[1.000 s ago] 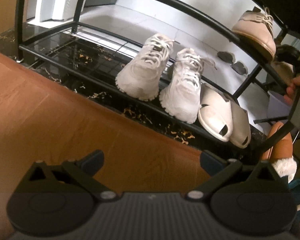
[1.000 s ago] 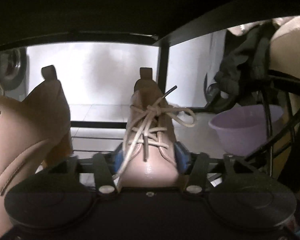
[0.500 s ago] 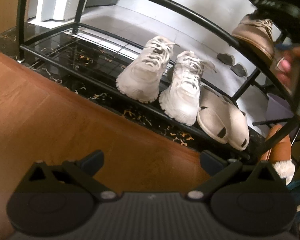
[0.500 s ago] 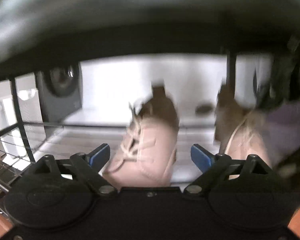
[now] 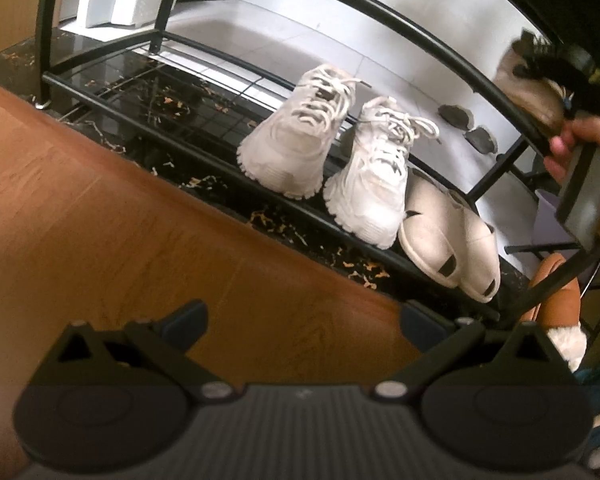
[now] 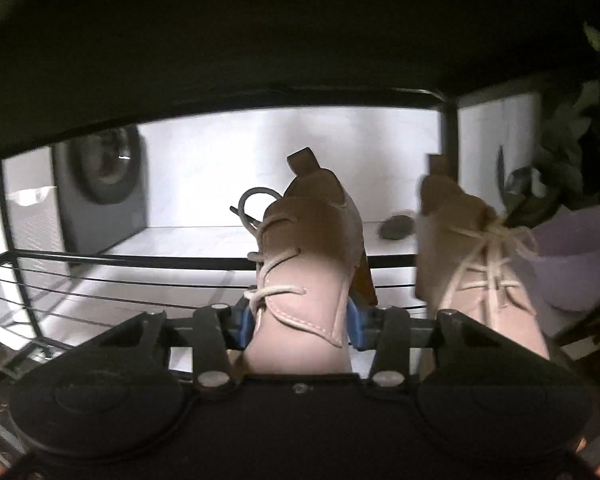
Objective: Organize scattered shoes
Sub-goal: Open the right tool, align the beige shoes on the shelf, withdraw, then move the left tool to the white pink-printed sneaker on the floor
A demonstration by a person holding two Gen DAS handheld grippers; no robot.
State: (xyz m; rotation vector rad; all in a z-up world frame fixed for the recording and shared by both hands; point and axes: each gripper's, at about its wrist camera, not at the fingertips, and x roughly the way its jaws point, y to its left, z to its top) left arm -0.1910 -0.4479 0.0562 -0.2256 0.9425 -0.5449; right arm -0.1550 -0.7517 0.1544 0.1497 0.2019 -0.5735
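Up on the upper shelf point(image 6: 100, 258) of the shoe rack, the right gripper point(image 6: 300, 322) is now clamped on the left tan lace-up shoe point(image 6: 306, 280), blue pads tight against its sides. Half a second back those fingers were spread wide and the view was all blur. Its mate point(image 6: 476, 276) sits just beside it on the right. Left gripper point(image 5: 304, 316) hasn't budged, fingers wide apart over the wood floor point(image 5: 140, 240), holding nothing. White sneakers point(image 5: 332, 152) and slippers point(image 5: 452, 240) sit on the lower shelf.
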